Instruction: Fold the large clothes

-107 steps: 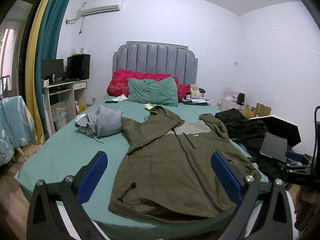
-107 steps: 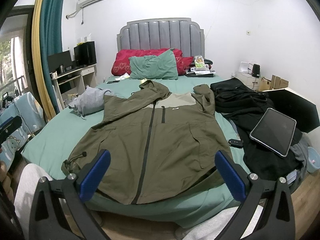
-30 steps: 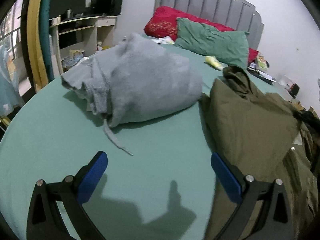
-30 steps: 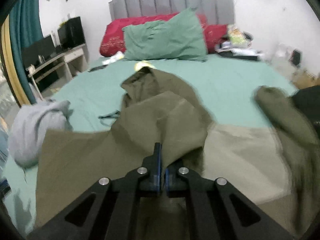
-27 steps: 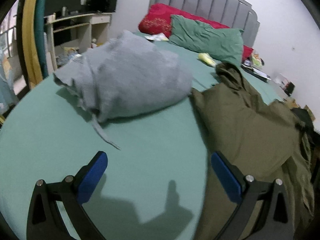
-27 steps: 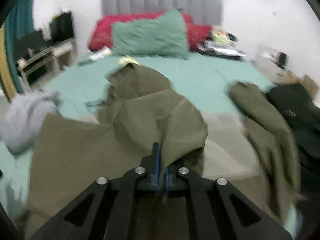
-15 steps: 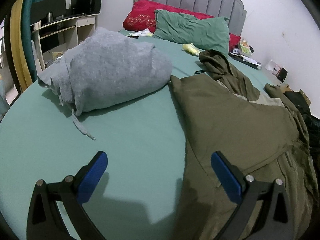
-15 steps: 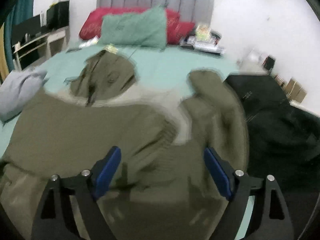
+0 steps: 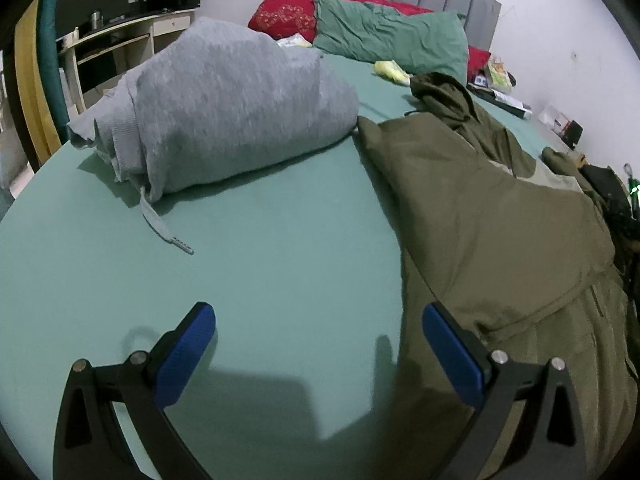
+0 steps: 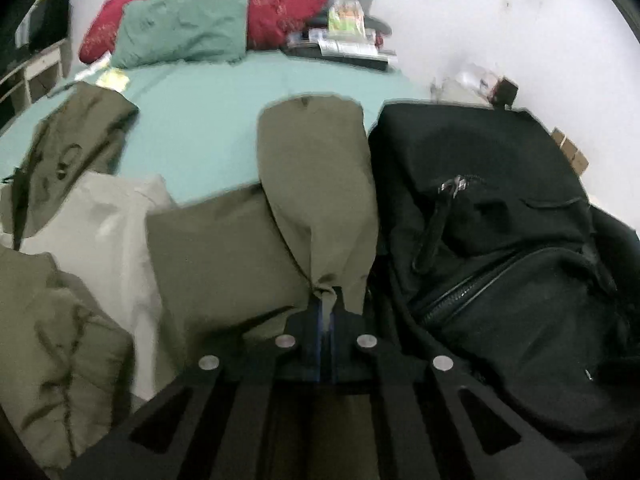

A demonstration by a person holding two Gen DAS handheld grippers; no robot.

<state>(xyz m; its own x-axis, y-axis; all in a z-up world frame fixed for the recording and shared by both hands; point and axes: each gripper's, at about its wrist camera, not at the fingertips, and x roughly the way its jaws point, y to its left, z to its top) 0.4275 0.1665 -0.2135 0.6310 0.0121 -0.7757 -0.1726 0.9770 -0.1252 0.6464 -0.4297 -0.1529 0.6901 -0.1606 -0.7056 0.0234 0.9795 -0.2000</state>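
The right gripper (image 10: 327,312) is pinching the olive jacket's sleeve (image 10: 320,184), which is stretching ahead of its fingers beside a black jacket (image 10: 500,240). The left gripper (image 9: 316,344) is hanging wide open and empty, the olive jacket (image 9: 500,232) under its right finger. Next, I think, the sleeve needs laying across the jacket's front.

Where 3.6 s ago the olive jacket (image 9: 500,232) lay spread flat and zipped, its sleeve on the grey garment's side now lies folded across the body at the right of the left wrist frame. The right gripper (image 10: 326,312), wide open half a second ago, now pinches the other sleeve (image 10: 320,192) at lower centre of its frame, beside the black clothes (image 10: 500,240). The left gripper (image 9: 316,340) has dropped from its far view to just over the sheet (image 9: 280,260), jaws apart as before.
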